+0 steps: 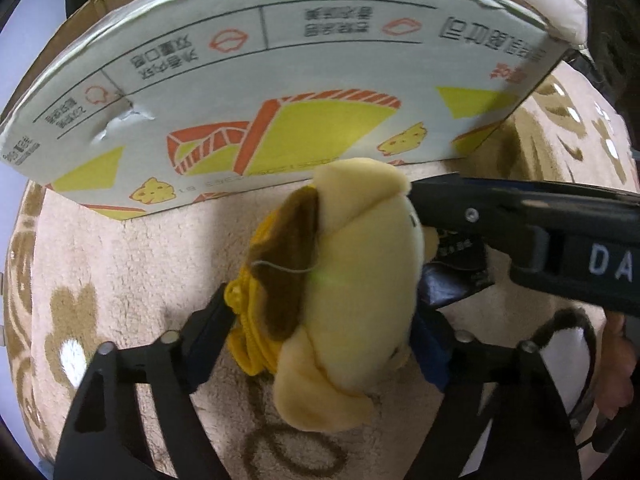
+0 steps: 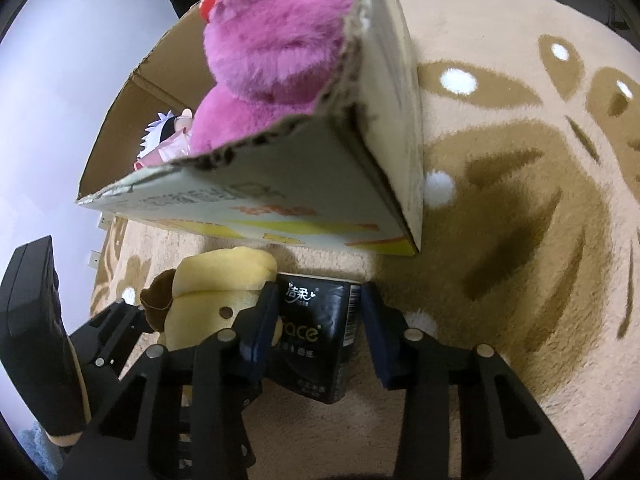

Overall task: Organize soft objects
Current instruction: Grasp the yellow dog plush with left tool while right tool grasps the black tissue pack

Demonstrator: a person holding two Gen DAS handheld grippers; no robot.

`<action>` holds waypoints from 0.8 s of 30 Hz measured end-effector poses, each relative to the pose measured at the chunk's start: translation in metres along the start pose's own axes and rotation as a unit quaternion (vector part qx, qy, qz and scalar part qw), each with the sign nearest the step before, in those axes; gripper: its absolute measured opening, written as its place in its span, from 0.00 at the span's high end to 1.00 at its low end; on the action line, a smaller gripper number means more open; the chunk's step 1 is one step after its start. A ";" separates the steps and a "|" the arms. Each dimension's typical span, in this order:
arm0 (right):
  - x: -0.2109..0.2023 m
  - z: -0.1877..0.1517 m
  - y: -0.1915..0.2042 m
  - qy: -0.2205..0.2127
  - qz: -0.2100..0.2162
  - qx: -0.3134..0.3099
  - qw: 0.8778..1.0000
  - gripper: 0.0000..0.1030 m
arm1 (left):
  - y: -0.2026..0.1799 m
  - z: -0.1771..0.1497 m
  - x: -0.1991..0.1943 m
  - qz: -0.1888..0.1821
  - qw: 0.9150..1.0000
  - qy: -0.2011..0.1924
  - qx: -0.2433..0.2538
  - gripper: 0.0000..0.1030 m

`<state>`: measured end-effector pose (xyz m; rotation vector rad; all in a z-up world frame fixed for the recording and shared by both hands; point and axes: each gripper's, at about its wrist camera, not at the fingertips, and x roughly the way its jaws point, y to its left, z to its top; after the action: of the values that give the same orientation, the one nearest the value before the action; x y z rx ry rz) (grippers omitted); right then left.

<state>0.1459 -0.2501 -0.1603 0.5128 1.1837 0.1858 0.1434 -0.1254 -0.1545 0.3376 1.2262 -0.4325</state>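
Observation:
A yellow plush dog (image 1: 352,280) with brown ears and a knitted yellow piece lies on the rug in front of the box. My left gripper (image 1: 328,312) straddles it from above, both pads pressed into its sides. The dog (image 2: 224,280) also shows in the right wrist view, just left of a black tissue pack (image 2: 316,328). My right gripper (image 2: 318,300) is shut on that pack, a blue pad against each side. In the left wrist view the right gripper's black fingers (image 1: 500,216) reach in from the right beside the dog's head.
A cardboard box (image 2: 280,204) with a white printed side (image 1: 280,80) stands right behind both objects. It holds a pink plush bear (image 2: 272,40) and a small white-haired doll (image 2: 164,132). A beige patterned rug (image 2: 520,200) extends to the right. A hand (image 1: 616,372) shows at the right edge.

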 end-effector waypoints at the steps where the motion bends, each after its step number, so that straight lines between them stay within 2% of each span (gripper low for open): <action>1: 0.001 0.000 -0.001 0.002 0.004 0.005 1.000 0.57 | 0.000 0.000 0.000 -0.004 1.000 0.000 0.000 0.36; 3: 0.002 0.001 -0.005 0.006 0.012 0.016 1.000 0.57 | 0.000 0.001 -0.001 -0.007 1.000 -0.002 0.000 0.44; 8: -0.001 0.000 -0.010 0.006 0.012 0.013 1.000 0.56 | 0.009 0.004 -0.002 -0.012 1.000 -0.003 -0.010 0.54; 10: -0.001 0.000 -0.007 0.004 0.006 0.004 1.000 0.63 | 0.015 0.006 -0.003 -0.009 1.000 -0.004 -0.020 0.59; 13: -0.003 0.000 0.001 -0.008 0.001 -0.009 1.000 0.72 | 0.011 -0.004 -0.012 -0.003 0.999 -0.008 -0.032 0.61; 15: -0.006 0.000 0.005 -0.016 -0.003 -0.018 1.000 0.74 | 0.013 -0.004 -0.014 0.002 0.999 -0.011 -0.034 0.61; 24: -0.020 -0.004 0.012 -0.039 -0.022 -0.038 0.998 0.76 | 0.009 -0.009 -0.046 0.020 0.998 -0.030 -0.058 0.61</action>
<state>0.1363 -0.2464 -0.1387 0.4237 1.1059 0.1697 0.1281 -0.1068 -0.1137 0.2472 1.1786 -0.3326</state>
